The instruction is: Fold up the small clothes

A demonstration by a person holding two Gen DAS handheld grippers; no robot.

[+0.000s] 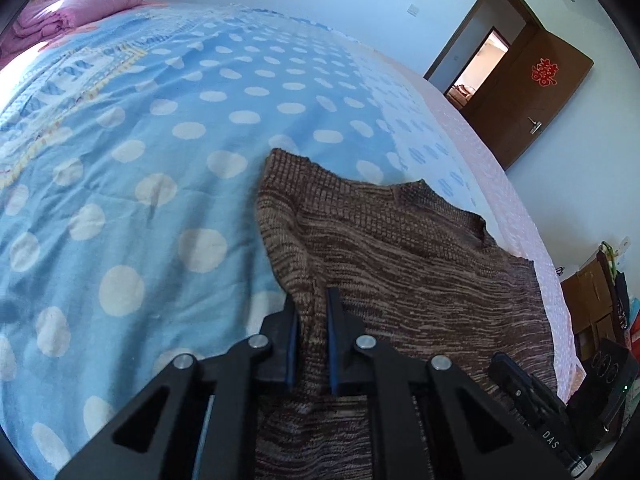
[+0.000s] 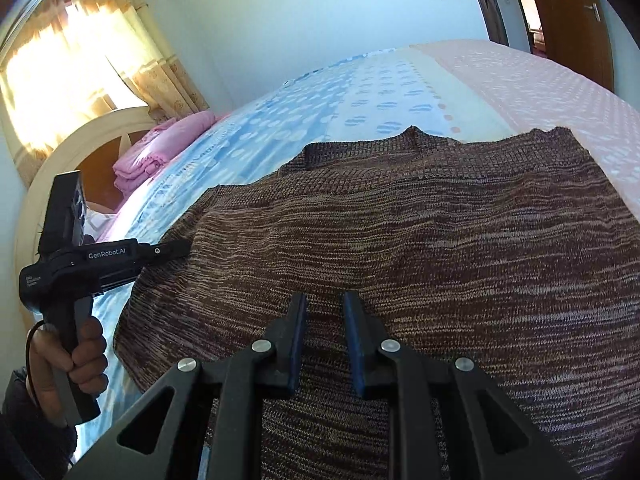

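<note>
A brown marled knit sweater [image 1: 400, 260] lies spread on the bed, its neckline toward the far side. In the left wrist view my left gripper [image 1: 312, 300] is shut on a raised fold at the sweater's left edge, with knit squeezed between the blue pads. The right wrist view shows the left gripper [image 2: 186, 246] from the side, tip on that edge of the sweater [image 2: 400, 232], held by a hand [image 2: 80, 356]. My right gripper [image 2: 325, 300] sits low over the near part of the sweater, jaws narrow with knit filling the gap. The right gripper [image 1: 500, 360] also shows at the sweater's near right edge.
The bed has a blue cover with white dots [image 1: 160, 160] and a pale pink strip toward its foot [image 2: 520, 80]. A folded pink quilt [image 2: 160, 148] lies by the headboard [image 2: 80, 144]. An open brown door [image 1: 532, 92] and stacked boxes [image 1: 592, 300] stand beyond the bed.
</note>
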